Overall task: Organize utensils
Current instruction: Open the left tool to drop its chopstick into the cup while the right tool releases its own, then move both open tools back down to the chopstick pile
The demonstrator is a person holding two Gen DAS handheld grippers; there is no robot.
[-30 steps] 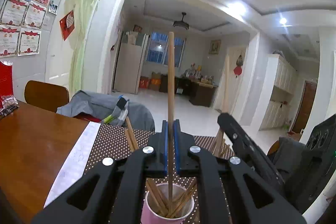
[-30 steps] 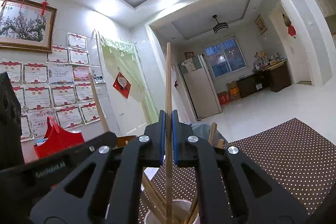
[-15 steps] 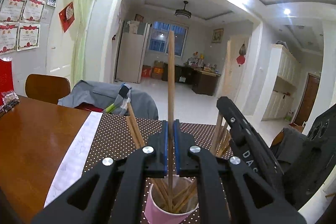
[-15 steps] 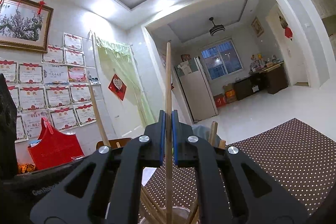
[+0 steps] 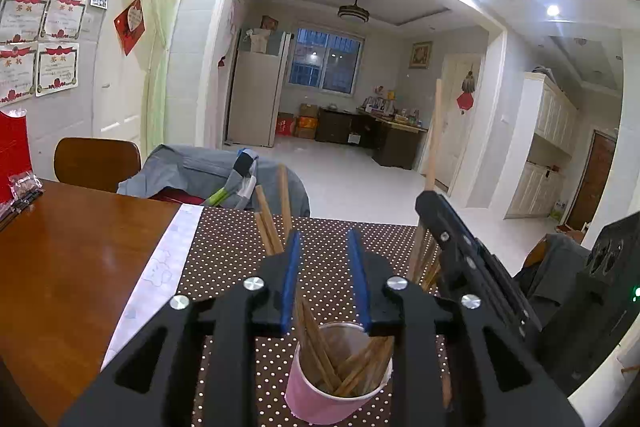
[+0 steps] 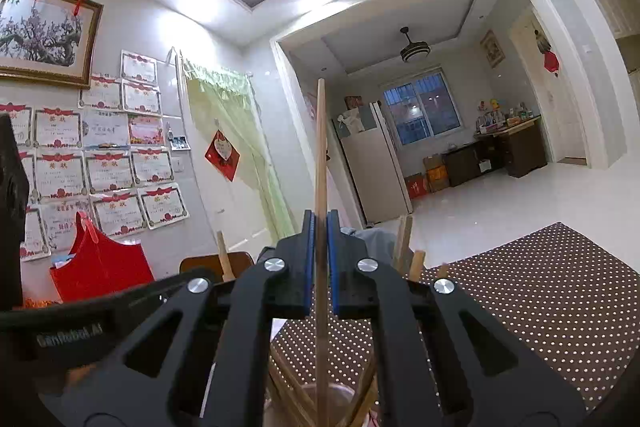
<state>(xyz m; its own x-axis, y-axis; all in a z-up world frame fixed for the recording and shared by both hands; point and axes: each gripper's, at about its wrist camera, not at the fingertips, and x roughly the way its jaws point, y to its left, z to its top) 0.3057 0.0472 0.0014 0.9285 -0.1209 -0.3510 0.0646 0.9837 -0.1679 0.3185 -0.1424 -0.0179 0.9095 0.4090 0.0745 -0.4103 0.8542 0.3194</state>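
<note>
A pink cup (image 5: 320,397) holding several wooden chopsticks (image 5: 316,339) stands on a brown dotted mat (image 5: 224,255), just below my left gripper (image 5: 325,247). The left gripper is open and empty, its blue pads apart above the cup. My right gripper (image 6: 320,227) is shut on one upright wooden chopstick (image 6: 321,147), whose lower end reaches into the cup (image 6: 320,399). The right gripper also shows in the left wrist view (image 5: 460,251), at the right of the cup.
The mat lies on a wooden table (image 5: 60,251) with a white paper strip (image 5: 160,275) along its left edge. A chair (image 5: 96,159) and grey clothing (image 5: 192,171) stand beyond the table. A red bag (image 6: 100,263) stands by the wall.
My left gripper has opened and let go of its chopstick, which now rests in the cup. The right gripper still holds its chopstick upright over the cup.
</note>
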